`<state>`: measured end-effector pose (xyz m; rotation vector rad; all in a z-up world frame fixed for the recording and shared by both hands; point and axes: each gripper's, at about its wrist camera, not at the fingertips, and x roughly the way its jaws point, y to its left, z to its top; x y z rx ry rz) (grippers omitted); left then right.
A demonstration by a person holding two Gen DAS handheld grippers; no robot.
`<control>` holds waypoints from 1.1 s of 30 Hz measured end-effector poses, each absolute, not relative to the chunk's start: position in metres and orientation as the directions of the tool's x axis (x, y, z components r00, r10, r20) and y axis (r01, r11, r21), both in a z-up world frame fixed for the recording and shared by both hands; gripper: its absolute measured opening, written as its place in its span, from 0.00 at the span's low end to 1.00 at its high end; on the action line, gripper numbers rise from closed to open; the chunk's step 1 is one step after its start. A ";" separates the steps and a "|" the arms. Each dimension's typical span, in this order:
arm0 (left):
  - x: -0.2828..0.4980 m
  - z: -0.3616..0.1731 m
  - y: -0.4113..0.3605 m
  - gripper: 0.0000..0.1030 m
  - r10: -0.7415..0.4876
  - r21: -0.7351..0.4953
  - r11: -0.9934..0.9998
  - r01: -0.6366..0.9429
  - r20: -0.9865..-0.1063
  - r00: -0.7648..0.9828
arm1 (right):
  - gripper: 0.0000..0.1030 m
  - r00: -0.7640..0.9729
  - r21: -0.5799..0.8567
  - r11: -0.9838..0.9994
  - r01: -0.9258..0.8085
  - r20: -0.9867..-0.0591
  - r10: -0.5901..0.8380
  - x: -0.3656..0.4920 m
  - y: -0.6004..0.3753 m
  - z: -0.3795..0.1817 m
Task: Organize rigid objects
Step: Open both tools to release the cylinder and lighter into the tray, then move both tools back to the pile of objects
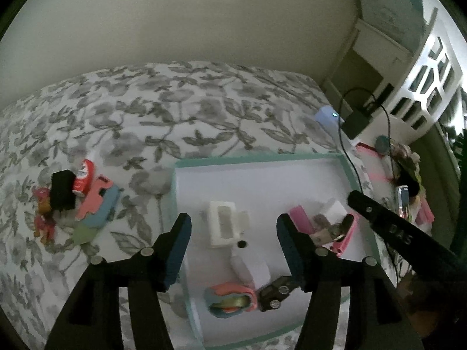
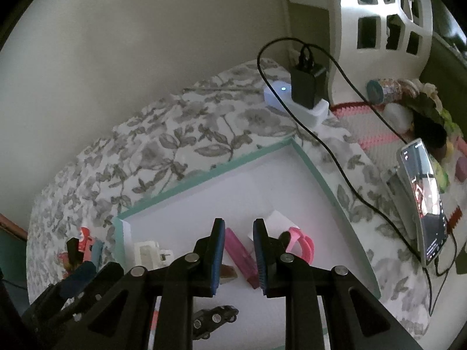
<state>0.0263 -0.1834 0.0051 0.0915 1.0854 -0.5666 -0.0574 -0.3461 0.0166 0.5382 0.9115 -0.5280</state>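
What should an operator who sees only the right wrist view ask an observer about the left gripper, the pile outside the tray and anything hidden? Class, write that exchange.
Observer: The left gripper is open, with nothing between its pads. The white box lies in the tray beneath it.
Operator: What is in the pile outside the tray?
Observer: Besides the black block and red tube, a pale green piece and a red-and-yellow toy figure lie on the bedspread.
Operator: What does my right gripper hide?
Observer: A pink-and-teal ring lies beside the black toy car near the tray's near edge.
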 end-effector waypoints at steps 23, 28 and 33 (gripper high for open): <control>0.055 -0.003 -0.133 0.89 -0.273 -0.143 0.941 0.307 -0.857 0.436 | 0.90 0.515 0.133 0.831 0.540 -0.833 -0.201 -0.038 -0.318 0.010; 0.066 0.002 -0.106 0.89 -0.261 -0.157 0.955 0.252 -0.848 0.461 | 0.99 0.533 0.132 0.846 0.516 -0.823 -0.196 -0.034 -0.311 0.012; 0.081 0.008 -0.061 0.89 -0.255 -0.203 0.966 0.158 -0.839 0.480 | 0.99 0.558 0.140 0.869 0.474 -0.811 -0.173 -0.026 -0.293 0.017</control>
